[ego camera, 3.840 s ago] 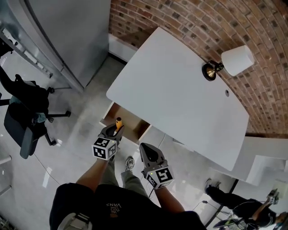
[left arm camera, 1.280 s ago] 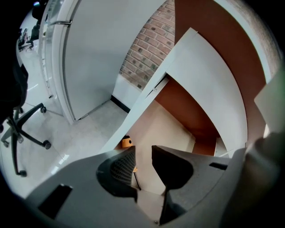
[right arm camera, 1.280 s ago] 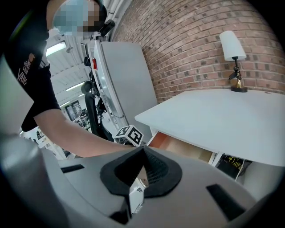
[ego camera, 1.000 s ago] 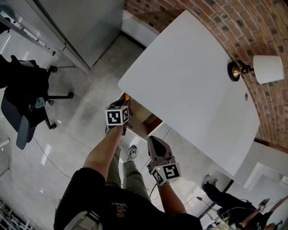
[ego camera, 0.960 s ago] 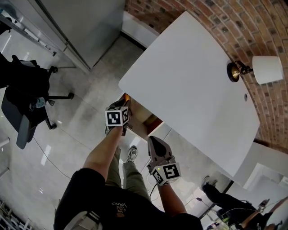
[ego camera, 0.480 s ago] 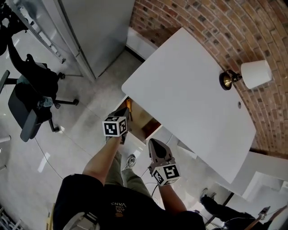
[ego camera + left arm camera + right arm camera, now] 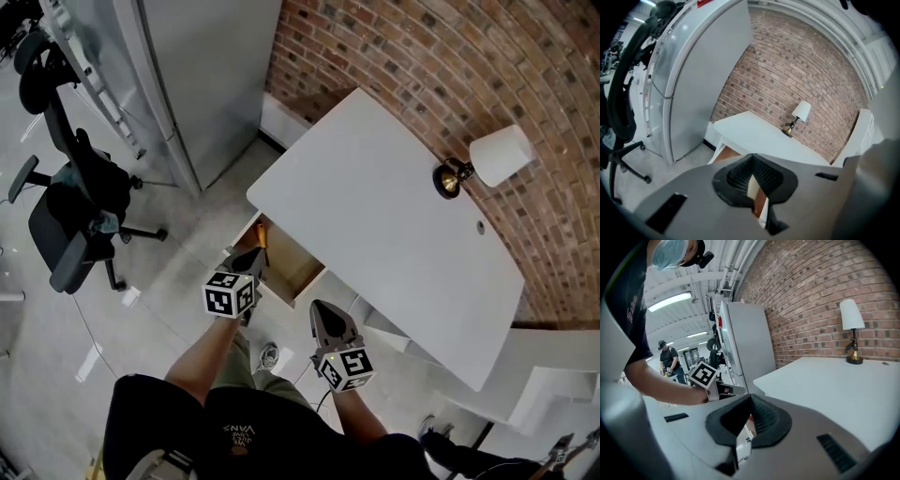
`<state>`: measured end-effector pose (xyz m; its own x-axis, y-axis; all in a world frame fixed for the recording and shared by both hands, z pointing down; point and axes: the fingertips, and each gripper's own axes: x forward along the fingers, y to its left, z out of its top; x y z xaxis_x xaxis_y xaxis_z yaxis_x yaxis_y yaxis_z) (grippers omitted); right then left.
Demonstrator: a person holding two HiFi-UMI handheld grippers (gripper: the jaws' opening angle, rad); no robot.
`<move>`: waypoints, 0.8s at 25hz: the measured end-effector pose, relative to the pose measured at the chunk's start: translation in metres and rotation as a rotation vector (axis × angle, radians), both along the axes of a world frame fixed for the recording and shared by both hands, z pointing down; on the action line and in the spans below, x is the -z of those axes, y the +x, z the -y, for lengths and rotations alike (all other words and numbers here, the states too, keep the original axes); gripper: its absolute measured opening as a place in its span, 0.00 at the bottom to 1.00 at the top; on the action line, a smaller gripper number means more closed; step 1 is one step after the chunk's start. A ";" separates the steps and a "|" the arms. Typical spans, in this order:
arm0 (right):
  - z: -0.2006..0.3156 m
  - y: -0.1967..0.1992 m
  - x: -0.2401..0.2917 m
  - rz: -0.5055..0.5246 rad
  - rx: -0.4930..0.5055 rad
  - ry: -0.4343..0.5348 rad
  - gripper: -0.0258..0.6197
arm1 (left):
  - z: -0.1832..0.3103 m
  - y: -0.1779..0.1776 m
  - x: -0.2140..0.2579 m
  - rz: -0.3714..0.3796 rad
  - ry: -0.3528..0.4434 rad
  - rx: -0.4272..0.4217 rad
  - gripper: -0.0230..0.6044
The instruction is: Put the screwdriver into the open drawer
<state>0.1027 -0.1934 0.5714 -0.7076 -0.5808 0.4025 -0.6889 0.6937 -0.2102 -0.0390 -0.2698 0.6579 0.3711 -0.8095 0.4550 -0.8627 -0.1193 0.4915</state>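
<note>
Pale glossy flooring is running along the left of the head view, where a black office chair (image 7: 70, 220) is standing beside a tall, smooth grey cabinet (image 7: 202, 66). Right of it, the open drawer (image 7: 286, 264) is jutting out from under the desk, showing a shallow box of warm brown wood. The screwdriver (image 7: 262, 233) is lying inside at the drawer's left end, its orange handle slim and rounded. The left gripper (image 7: 251, 262) is hovering just in front of the drawer, apart from the tool, its ribbed black jaws pressed together on nothing. The right gripper (image 7: 325, 319) is waiting lower down, jaws likewise together and empty. Further right, the matte white desk (image 7: 375, 216) is carrying a brass-based lamp (image 7: 487, 157) with a white shade, against rough red brick wall (image 7: 422, 56). The placing step is looking finished; the next move likely calls for drawing the left gripper clear of the drawer.
</note>
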 end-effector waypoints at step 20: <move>-0.066 0.036 0.083 0.112 0.100 0.130 0.03 | -0.117 0.045 0.168 0.118 0.288 -0.046 0.05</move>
